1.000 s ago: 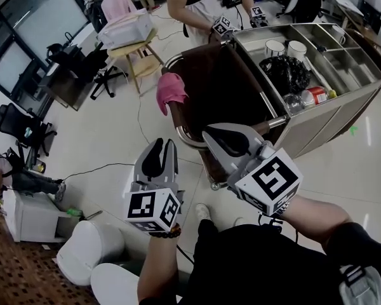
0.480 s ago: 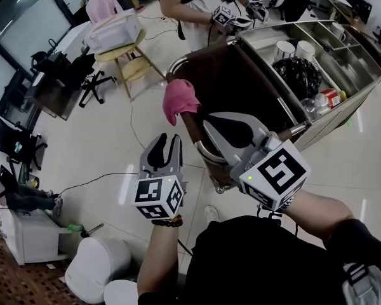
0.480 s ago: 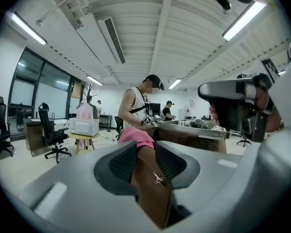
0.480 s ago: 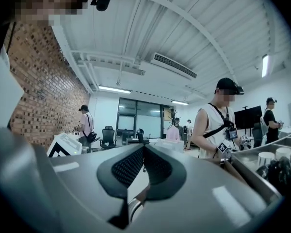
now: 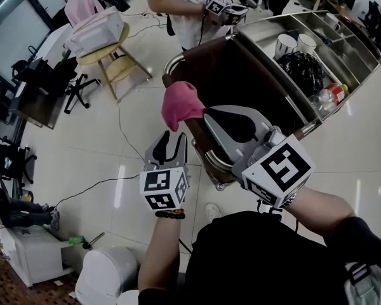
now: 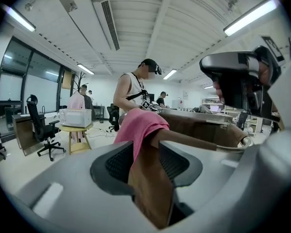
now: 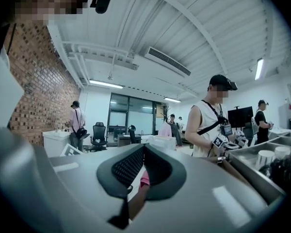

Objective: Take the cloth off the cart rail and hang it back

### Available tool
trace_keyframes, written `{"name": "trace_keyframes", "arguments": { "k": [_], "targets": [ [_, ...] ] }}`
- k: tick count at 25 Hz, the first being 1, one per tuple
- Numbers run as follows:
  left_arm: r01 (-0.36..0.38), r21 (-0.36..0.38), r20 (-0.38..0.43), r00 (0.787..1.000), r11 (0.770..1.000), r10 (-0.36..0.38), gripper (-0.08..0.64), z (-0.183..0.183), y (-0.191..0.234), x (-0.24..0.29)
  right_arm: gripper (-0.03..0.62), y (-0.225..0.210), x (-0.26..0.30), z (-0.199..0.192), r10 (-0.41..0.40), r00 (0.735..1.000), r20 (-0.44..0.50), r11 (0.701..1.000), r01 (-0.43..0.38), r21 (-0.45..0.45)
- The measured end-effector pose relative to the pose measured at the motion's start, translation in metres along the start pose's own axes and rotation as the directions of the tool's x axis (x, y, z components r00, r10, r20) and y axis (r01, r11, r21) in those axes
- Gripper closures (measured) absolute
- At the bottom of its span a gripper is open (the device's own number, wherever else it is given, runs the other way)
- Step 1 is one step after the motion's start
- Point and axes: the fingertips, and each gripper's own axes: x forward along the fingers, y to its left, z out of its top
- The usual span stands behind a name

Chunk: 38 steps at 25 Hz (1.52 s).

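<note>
A glossy pale floor (image 5: 101,157) in an open office carries the steel cart (image 5: 349,49). The pink cloth (image 5: 181,103) drapes over its rail (image 5: 171,60), just ahead of the left hand-held gripper (image 5: 173,138), whose jaws are opening without touching it. The right hand-held gripper (image 5: 209,114) seems pressed together.
</note>
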Motion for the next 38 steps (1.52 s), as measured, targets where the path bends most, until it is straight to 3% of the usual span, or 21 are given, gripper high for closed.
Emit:
{"name": "trace_keyframes", "arguments": {
  "k": [4, 16, 20, 26, 29, 33, 38],
  "targets": [
    [0.012, -0.008, -0.04, 0.999, 1.0, -0.012, 0.394, -0.007, 0.031, 0.02, 0.6, -0.006, 0.032, 0.002, -0.037, 0.999, -0.023, 0.999, 0.037, 0.005],
    [0.018, -0.002, -0.128, 0.992, 1.0, -0.018, 0.39, -0.035, 0.054, 0.055, 0.6, -0.026, 0.046, -0.005, -0.089, 0.995, -0.05, 0.996, 0.088, -0.008],
    [-0.003, -0.006, -0.133, 0.991, 1.0, 0.002, 0.44, -0.035, 0.059, 0.056, 0.6, -0.026, 0.048, -0.008, -0.08, 0.995, -0.053, 0.997, 0.08, -0.01],
    [-0.029, -0.005, -0.11, 0.994, 1.0, 0.028, 0.545, -0.027, 0.063, 0.047, 0.6, -0.024, 0.044, -0.005, -0.066, 0.997, -0.048, 0.998, 0.065, -0.011],
    [-0.045, -0.007, -0.08, 0.996, 0.999, 0.045, 0.551, -0.019, 0.061, 0.043, 0.6, -0.022, 0.04, -0.003, -0.057, 0.998, -0.039, 0.998, 0.057, -0.011],
    [-0.082, -0.001, -0.037, 0.996, 0.997, 0.082, 0.552, -0.007, 0.06, 0.033, 0.6, -0.017, 0.027, -0.008, -0.064, 0.99, -0.127, 0.992, 0.076, 0.097],
    [-0.131, 0.008, 0.037, 0.991, 0.991, 0.13, 0.552, 0.017, 0.052, 0.017, 0.6, -0.02, 0.012, 0.006, -0.038, 0.999, -0.033, 0.999, 0.039, 0.026]
  ]
}}
